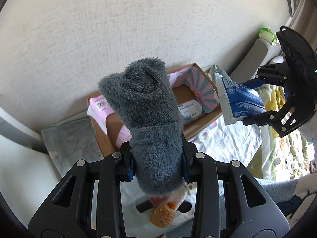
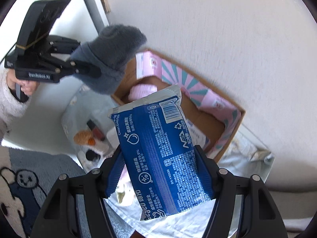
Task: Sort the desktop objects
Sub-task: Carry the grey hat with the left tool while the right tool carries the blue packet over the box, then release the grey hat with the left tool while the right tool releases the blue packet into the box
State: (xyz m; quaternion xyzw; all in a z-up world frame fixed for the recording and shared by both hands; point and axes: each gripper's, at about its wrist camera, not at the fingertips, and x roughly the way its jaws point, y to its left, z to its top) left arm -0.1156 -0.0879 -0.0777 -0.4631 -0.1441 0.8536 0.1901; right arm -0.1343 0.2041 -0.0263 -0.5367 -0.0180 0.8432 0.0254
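My left gripper (image 1: pixel 157 164) is shut on a fluffy grey sock (image 1: pixel 146 107) and holds it upright in the air in front of an open cardboard box (image 1: pixel 200 99). The sock also shows in the right wrist view (image 2: pixel 111 59), held by the left gripper (image 2: pixel 85 69) at the box's left end. My right gripper (image 2: pixel 160 170) is shut on a blue wet-wipes pack (image 2: pixel 158 150), held over the box (image 2: pixel 227 127). In the left wrist view the pack (image 1: pixel 239 101) and right gripper (image 1: pixel 255 101) are at the right of the box.
The box holds pink packs (image 1: pixel 99 107) and a white-labelled pack (image 1: pixel 188 109). A pale cloth (image 2: pixel 174 222) covers the surface. On it lie an orange plush toy (image 2: pixel 85 136), a dark lipstick-like tube (image 2: pixel 95 130) and a roll of tape (image 1: pixel 204 134). A textured wall (image 1: pixel 138 19) stands behind.
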